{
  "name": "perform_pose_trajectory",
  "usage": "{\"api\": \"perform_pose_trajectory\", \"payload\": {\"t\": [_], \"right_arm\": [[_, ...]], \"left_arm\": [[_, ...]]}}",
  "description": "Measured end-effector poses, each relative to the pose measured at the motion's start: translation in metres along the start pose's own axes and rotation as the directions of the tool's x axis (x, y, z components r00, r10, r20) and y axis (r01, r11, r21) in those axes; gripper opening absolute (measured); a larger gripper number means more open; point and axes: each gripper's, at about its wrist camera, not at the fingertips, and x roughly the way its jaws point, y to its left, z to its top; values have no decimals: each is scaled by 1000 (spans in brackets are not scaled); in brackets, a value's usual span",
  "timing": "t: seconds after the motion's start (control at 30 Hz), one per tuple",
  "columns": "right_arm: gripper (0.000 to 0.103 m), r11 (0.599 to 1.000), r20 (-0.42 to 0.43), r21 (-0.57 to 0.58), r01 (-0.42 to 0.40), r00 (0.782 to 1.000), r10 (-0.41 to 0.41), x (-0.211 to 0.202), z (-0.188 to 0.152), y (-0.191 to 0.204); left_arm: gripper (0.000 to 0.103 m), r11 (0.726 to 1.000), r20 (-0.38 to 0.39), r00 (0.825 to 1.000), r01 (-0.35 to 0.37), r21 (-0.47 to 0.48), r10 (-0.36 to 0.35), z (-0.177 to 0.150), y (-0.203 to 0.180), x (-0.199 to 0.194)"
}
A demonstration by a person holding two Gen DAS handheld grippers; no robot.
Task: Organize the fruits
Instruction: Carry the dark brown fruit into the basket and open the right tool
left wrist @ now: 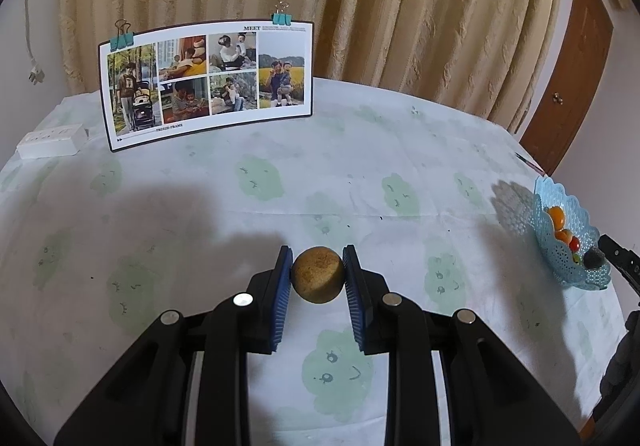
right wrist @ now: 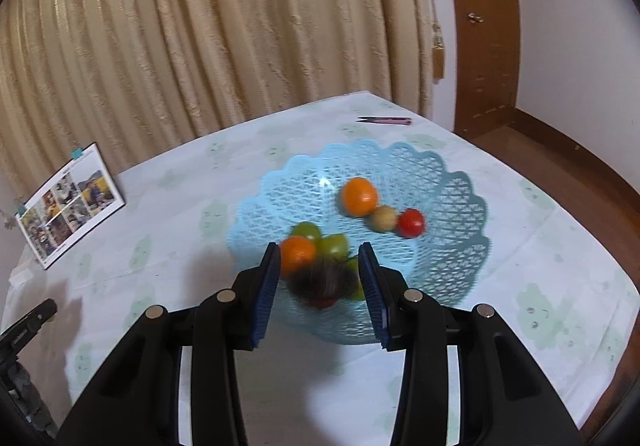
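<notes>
Left wrist view: left gripper (left wrist: 317, 264) clamps a round brown fruit (left wrist: 317, 275) between its pads, blue basket (left wrist: 560, 258) far right of jaws.
Right gripper (right wrist: 318, 260), jaws parted and empty, hangs right over the basket; blurred dark fruit (right wrist: 320, 282) directly ahead between jaws.

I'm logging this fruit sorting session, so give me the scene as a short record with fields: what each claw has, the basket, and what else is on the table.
left claw: shut on a round brown fruit, above the tablecloth
right claw: open, nothing gripped, over the basket's near side
basket: light blue lattice, holding orange, green, red, tan and dark fruits
other items: photo card with clips, white power strip, pink cutter
</notes>
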Motion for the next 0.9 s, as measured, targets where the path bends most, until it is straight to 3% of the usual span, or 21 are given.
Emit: {"api": "perform_pose_trajectory", "payload": {"t": [0.9], "right_arm": [[43,996,43,93,14,999,-18,-19,-15,-37]], "left_arm": [[26,999,5,1000,-6,44,5,3,-15,0]]}}
